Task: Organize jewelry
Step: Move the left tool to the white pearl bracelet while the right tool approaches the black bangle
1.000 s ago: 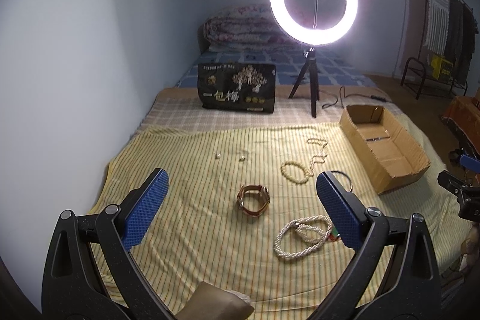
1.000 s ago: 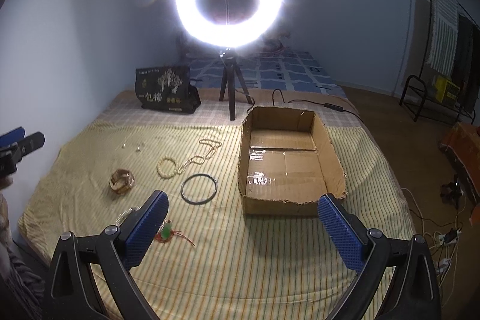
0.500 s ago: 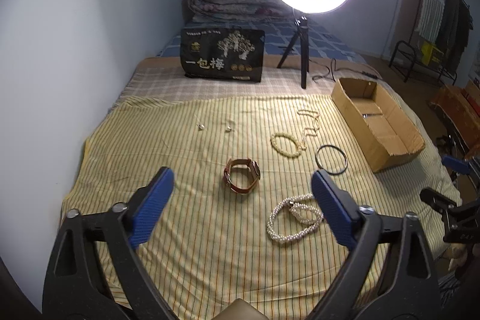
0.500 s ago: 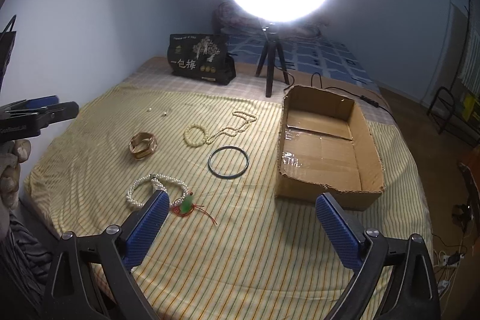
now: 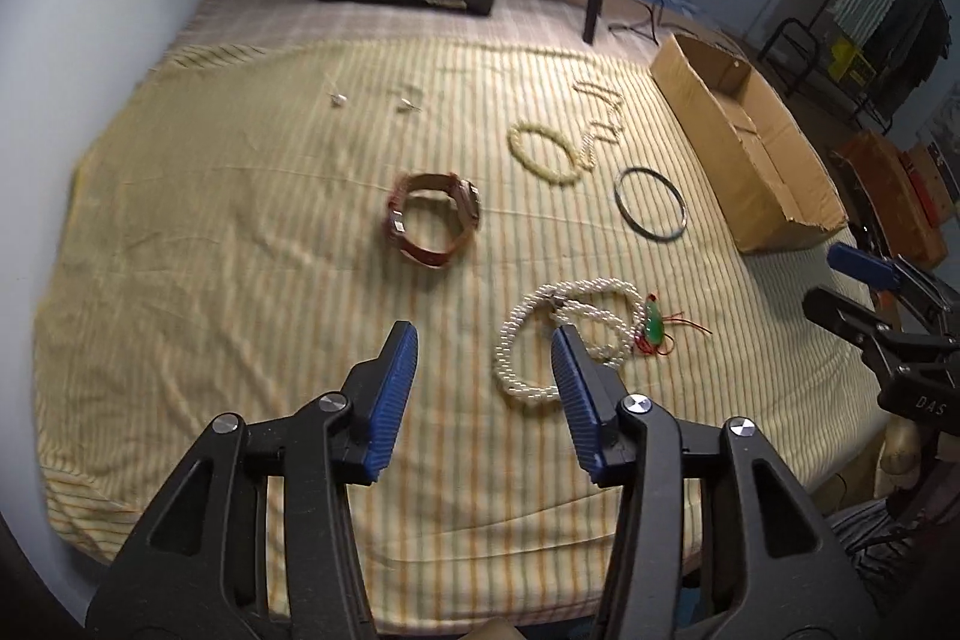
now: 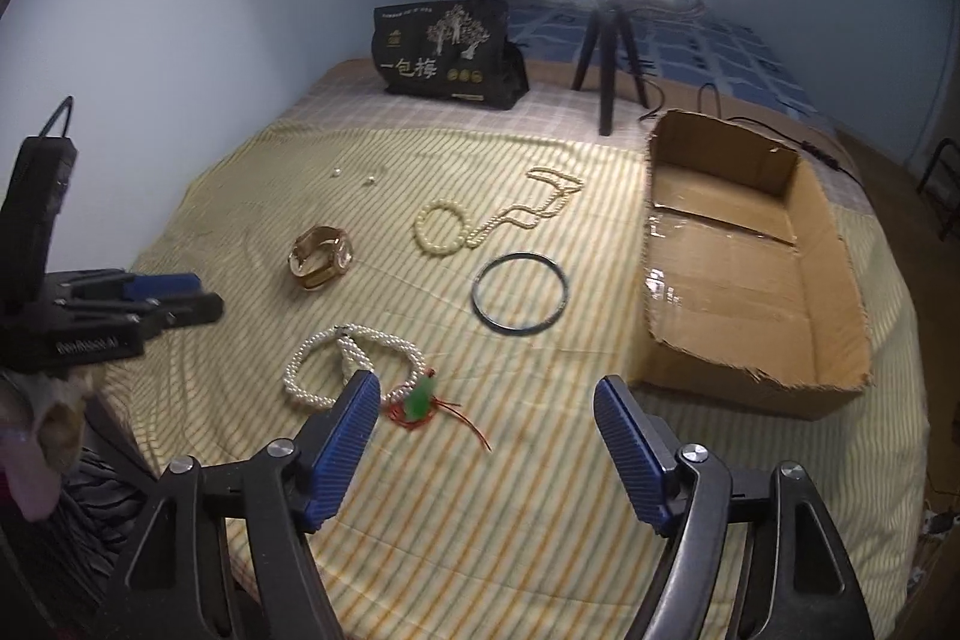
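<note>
Jewelry lies spread on a yellow striped bedsheet [image 5: 228,232]. A brown leather watch [image 5: 433,219] sits mid-sheet, a white pearl necklace [image 5: 564,340] with a green pendant [image 5: 653,325] lies nearer. Farther off are a cream bead bracelet [image 5: 543,154], a thin pearl chain [image 5: 603,118], a dark bangle [image 5: 651,202] and two small earrings [image 5: 339,100]. My left gripper [image 5: 485,361] hovers above the sheet just left of the pearl necklace, jaws closing with nothing between them. My right gripper [image 6: 487,418] hovers near the pendant [image 6: 423,396], jaws closing and empty.
An open cardboard box [image 6: 750,268] stands at the right of the sheet. A black printed bag [image 6: 447,55] and a ring light on a tripod [image 6: 606,52] stand at the back. A wall runs along the left; a clothes rack [image 5: 864,22] is far right.
Both grippers have dropped toward the sheet and tilted downward, so the jewelry looks nearer. Both pairs of jaws have narrowed, the left much more.
</note>
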The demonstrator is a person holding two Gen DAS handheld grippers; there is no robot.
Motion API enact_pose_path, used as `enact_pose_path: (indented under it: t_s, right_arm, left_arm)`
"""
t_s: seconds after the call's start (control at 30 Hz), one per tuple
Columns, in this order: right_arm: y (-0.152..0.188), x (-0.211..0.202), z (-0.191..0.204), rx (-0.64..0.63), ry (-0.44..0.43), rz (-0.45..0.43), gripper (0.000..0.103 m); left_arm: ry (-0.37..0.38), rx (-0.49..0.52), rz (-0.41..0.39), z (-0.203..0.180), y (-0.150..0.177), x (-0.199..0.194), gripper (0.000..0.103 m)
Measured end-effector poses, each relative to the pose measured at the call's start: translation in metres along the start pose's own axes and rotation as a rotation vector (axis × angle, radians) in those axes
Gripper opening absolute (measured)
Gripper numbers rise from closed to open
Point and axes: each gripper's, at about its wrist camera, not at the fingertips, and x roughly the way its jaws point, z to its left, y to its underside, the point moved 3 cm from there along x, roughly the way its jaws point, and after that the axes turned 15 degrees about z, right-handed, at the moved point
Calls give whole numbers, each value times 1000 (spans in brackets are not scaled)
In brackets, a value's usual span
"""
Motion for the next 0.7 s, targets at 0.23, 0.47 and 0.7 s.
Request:
enact_pose_path:
  t_s: [0.23,0.47,0.7]
  right_arm:
    - [-9,21,-8,20,-29,60,62]
    - [-14,35,-8,17,-65,101,58]
    - [-40,51,7,-58,-70,121,46]
  left_arm:
    - [10,15,92,-7,-12,28,40]
    - [28,-14,166,-4,-14,52,40]
    - [18,-22,201,-7,-13,67,35]
